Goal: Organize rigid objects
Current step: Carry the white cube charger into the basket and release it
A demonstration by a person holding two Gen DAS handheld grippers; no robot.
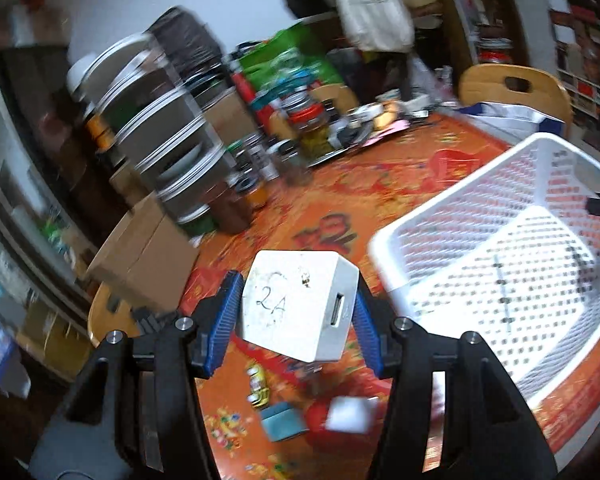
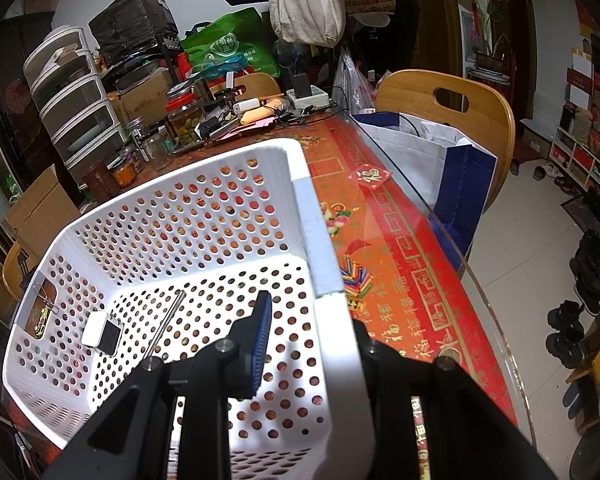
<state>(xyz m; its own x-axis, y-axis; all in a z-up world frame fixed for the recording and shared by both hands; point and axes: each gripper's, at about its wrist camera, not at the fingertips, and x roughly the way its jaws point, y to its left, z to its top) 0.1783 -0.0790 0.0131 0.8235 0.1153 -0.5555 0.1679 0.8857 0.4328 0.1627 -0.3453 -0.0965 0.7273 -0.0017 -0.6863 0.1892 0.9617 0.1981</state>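
The left gripper [image 1: 298,312] clamps a white USB charger block [image 1: 300,304] between its blue pads, lifted above the red tablecloth [image 1: 340,200] just left of the white perforated basket [image 1: 420,248]. The right gripper [image 2: 312,340] is clenched on the basket's near right wall [image 2: 324,248], one finger inside. Right of the basket, bare cloth runs to the table's glass edge [image 2: 440,232].

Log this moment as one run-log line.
left gripper: shut on charger, above table | right gripper: shut on basket wall | basket holds: rod, small white box | next: charger into basket
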